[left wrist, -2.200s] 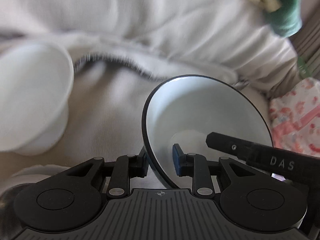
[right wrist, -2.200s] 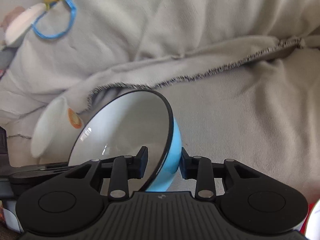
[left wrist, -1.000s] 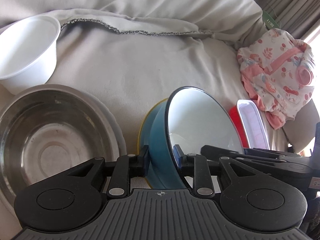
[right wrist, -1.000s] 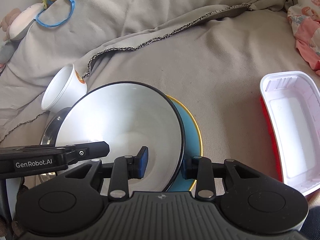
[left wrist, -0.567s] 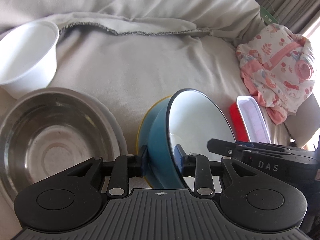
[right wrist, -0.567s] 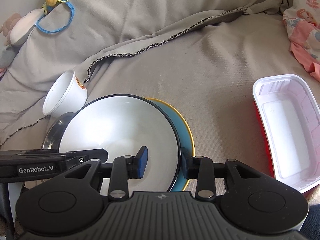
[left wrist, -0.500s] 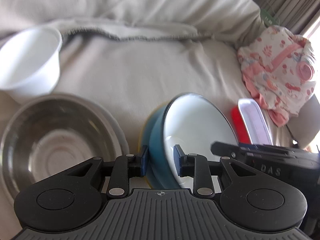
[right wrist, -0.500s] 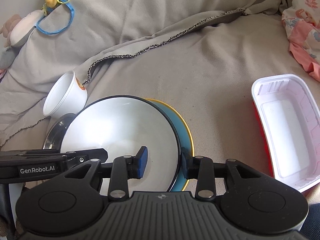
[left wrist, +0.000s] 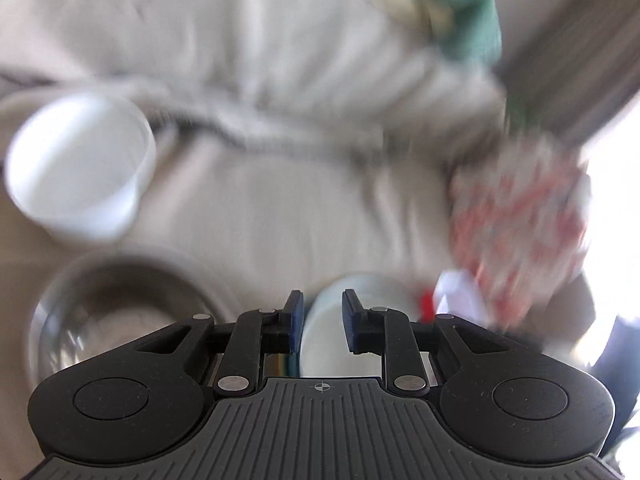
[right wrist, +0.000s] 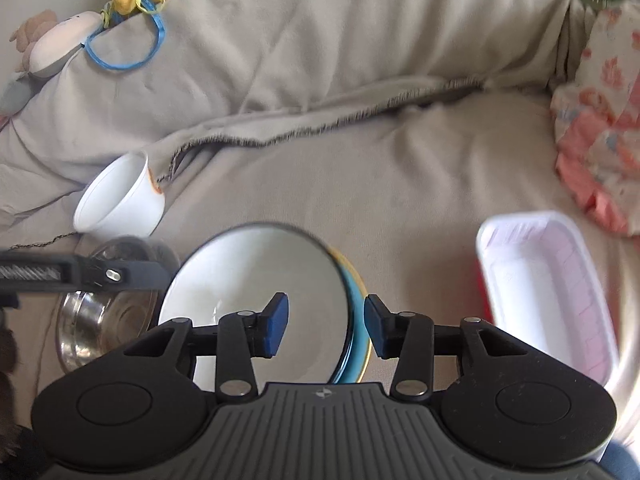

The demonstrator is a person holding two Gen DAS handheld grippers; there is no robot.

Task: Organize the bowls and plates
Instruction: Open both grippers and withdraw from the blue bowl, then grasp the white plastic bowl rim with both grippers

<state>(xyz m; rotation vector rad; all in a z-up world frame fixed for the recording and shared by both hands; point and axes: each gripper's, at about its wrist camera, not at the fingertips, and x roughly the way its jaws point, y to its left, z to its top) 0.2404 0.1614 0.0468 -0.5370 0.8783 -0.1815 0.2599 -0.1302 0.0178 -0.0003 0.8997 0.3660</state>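
Observation:
The blue bowl with a white inside and black rim rests in a blue dish with a yellow rim on the grey bed cover. My right gripper is open, its pads on either side of the bowl's right rim without gripping. My left gripper is open and empty, above the bowl, in a blurred view. A steel bowl sits left of the blue bowl and shows in the left wrist view. A white plastic bowl lies tipped behind it.
A white rectangular tray over a red one lies to the right. Pink patterned cloth is at the far right. A soft toy with a blue loop rests on the cushion behind.
Both grippers have opened and let go of the blue bowl, which now sits in the yellow-rimmed dish. Both have drawn up and back; the left view is motion-blurred.

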